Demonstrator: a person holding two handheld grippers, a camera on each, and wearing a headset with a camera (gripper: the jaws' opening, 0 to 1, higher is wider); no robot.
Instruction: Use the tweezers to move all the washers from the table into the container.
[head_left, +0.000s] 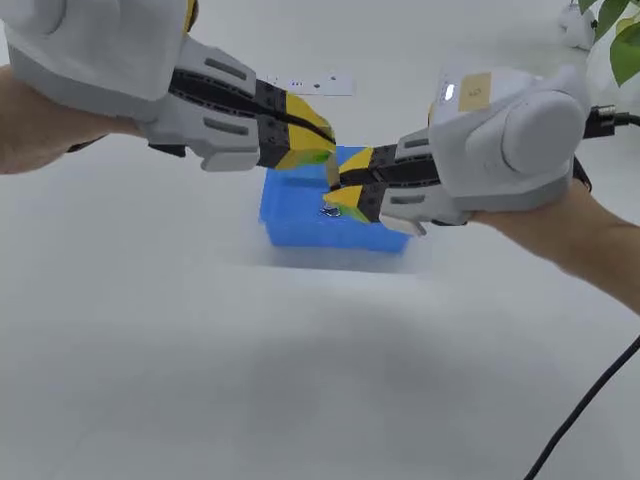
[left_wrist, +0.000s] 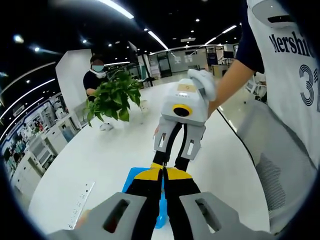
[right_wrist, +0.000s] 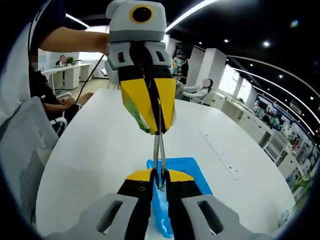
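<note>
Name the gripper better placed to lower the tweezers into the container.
Probably the right gripper: its jaws are shut on the tweezers directly above the blue container. The left gripper grips their other end, near the container's far edge.

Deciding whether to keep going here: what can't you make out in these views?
Inside of the blue container, head view: the left gripper and right gripper cover most; a dark speck there is too blurred to name.
Ends of the tweezers, right gripper view: buried between both grippers' jaws.
The blue container, left gripper view: mostly behind that gripper's own jaws.
</note>
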